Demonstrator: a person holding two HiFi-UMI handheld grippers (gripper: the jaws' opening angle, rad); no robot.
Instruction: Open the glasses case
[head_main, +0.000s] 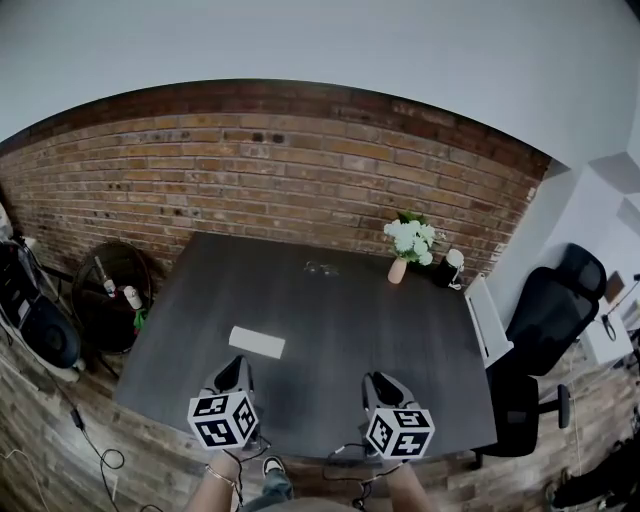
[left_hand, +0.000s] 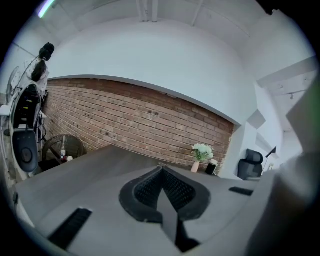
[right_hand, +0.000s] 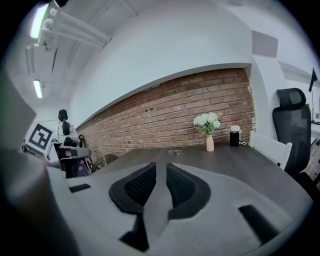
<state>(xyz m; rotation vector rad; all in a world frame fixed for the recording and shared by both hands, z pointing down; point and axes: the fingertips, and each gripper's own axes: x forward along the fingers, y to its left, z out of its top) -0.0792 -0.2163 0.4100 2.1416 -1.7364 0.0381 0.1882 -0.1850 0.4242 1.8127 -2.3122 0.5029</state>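
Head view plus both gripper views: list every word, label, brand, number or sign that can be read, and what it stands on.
None: no readable text in any view.
The left marker cube and right marker cube: black-and-white square patterns only, no letters or digits.
The white glasses case: no print visible.
The black bottle beside the flower vase: too small to tell whether it bears a label.

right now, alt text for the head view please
Left gripper and right gripper hang over the near edge of a dark table, a white glasses case lying just beyond the left one. Glasses and a flower vase sit at the far side.
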